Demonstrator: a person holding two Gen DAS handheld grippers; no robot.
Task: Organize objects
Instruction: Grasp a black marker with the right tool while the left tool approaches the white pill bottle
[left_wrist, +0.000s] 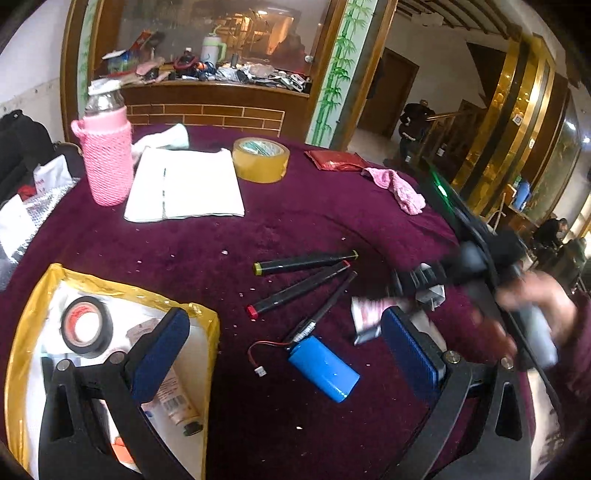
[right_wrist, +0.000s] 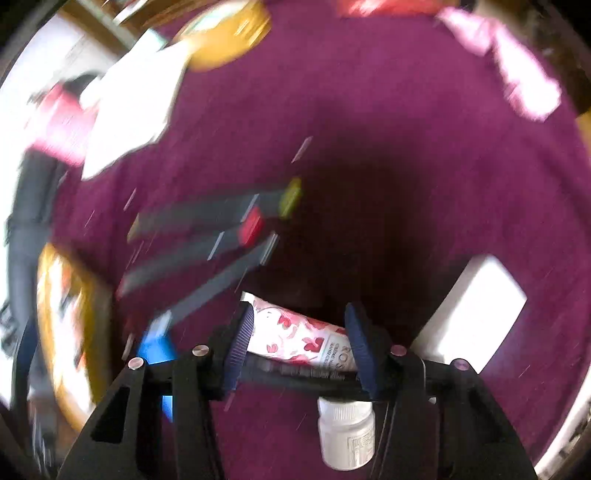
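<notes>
Maroon-covered tabletop (left_wrist: 295, 229), cluttered. Left hand-held gripper (left_wrist: 284, 354) spread wide, nothing between the blue pads (left_wrist: 159, 354), hanging over the near part of the tabletop. Blue battery pack (left_wrist: 325, 373) with thin red-black lead lying between the two fingers in that view, on the cloth, not touched. Just beyond it three black markers (left_wrist: 306, 284) fanned out side by side, one yellow-green capped, one red capped, third plain. Yellow-rimmed box (left_wrist: 33, 306) at lower left, holding black tape roll (left_wrist: 86, 325) and a small tube (left_wrist: 177, 406); left finger overlapping the box in view.

Right hand-held gripper (right_wrist: 299, 343) partly closed around a floral hand-cream tube (right_wrist: 295, 336), red hearts on white; tube lying crosswise between the pads, left pad against its end, right pad at its printed end. Firm pinch or only touching: cannot tell, frame heavily blurred. White pill bottle (right_wrist: 345, 435) below the gripper frame, on the cloth. White card (right_wrist: 476, 314) to the right of the gripper.

Further back on the tabletop: bottle in pink knitted sleeve (left_wrist: 105, 155), white folded cloth (left_wrist: 184, 184), tan packing tape roll (left_wrist: 260, 158), red packet (left_wrist: 336, 160), pink rag (left_wrist: 399, 188). Person's hand (left_wrist: 532, 306) blurred at right edge, gripping the right tool's handle.
</notes>
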